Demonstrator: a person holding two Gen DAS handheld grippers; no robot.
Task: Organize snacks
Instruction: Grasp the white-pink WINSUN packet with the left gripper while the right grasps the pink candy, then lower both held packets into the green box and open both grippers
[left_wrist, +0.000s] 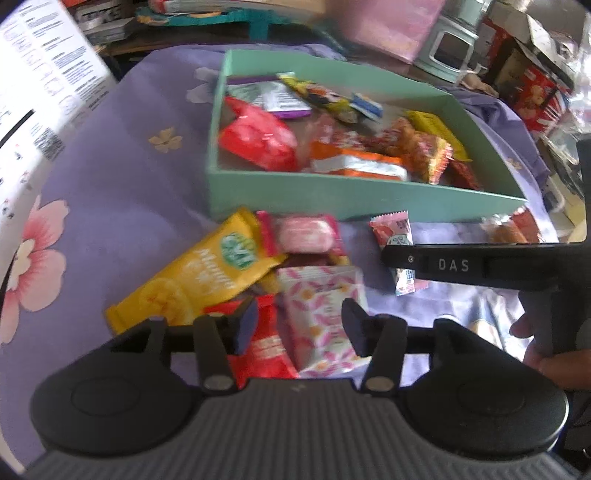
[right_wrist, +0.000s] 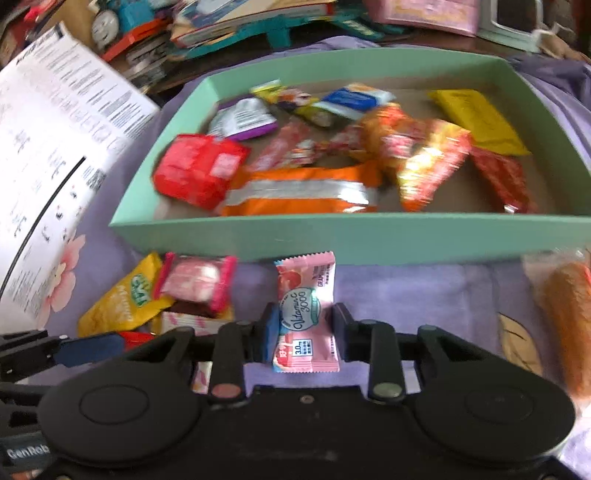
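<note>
Right wrist: gripper (right_wrist: 303, 334) straddles pink sachet (right_wrist: 306, 295) beside box (right_wrist: 332, 240).

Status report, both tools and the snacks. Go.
Right tool astride pink vitamin C sachet, pads not yet pressing. Left tool open over pink floral packet. Green box part filled, path clear.

Right gripper (right_wrist: 302, 334) fingers (right_wrist: 271, 332) straddle pink vitamin sachet (right_wrist: 306, 314), green tray (right_wrist: 351, 236) beyond.
</note>
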